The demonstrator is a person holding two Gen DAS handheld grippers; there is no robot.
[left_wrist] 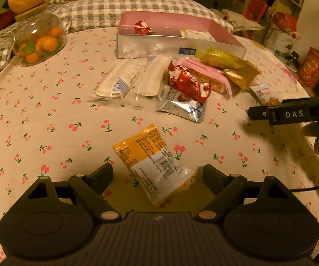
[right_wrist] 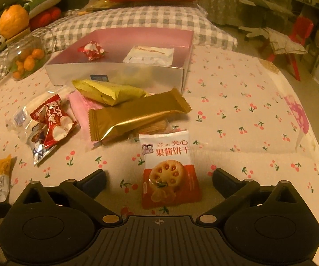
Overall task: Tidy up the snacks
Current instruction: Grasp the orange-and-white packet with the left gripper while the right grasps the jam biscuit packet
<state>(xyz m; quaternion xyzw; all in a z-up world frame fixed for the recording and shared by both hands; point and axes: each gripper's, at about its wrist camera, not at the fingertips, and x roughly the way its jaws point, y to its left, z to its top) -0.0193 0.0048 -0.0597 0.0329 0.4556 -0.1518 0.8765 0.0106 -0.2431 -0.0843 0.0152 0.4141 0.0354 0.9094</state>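
The left gripper (left_wrist: pixel 157 173) hangs over a cherry-print cloth (left_wrist: pixel 48 133) with its jaws spread apart, and an orange-and-white snack packet (left_wrist: pixel 154 163) lies flat on the cloth between the two fingers, tilted, its white end nearest the camera; neither pad presses on it, a clear gap showing on each side. The right gripper (right_wrist: pixel 159 179) is likewise spread wide, and a red-and-white biscuit packet (right_wrist: pixel 169 170) printed with a round jam biscuit lies on the cloth between its fingers, closer to the middle than to either pad and touched by neither. Beyond both grippers sits a loose heap of snacks: a long gold wrapper (right_wrist: pixel 137 115), a yellow-green packet (right_wrist: pixel 108 92) lying just behind it, a pink packet (left_wrist: pixel 206 75), a red-and-white sweet bag (left_wrist: pixel 187 82) resting on a silver foil pouch (left_wrist: pixel 181 107), and two clear-wrapped white bars (left_wrist: pixel 130 82) to the left. Behind the heap stands an open pink box (right_wrist: pixel 115 68) with a silvery front wall, holding a small red sweet (right_wrist: pixel 91 49) and a white packet (right_wrist: pixel 150 55). To the far left stands a glass jar (left_wrist: pixel 37 40) of small oranges.
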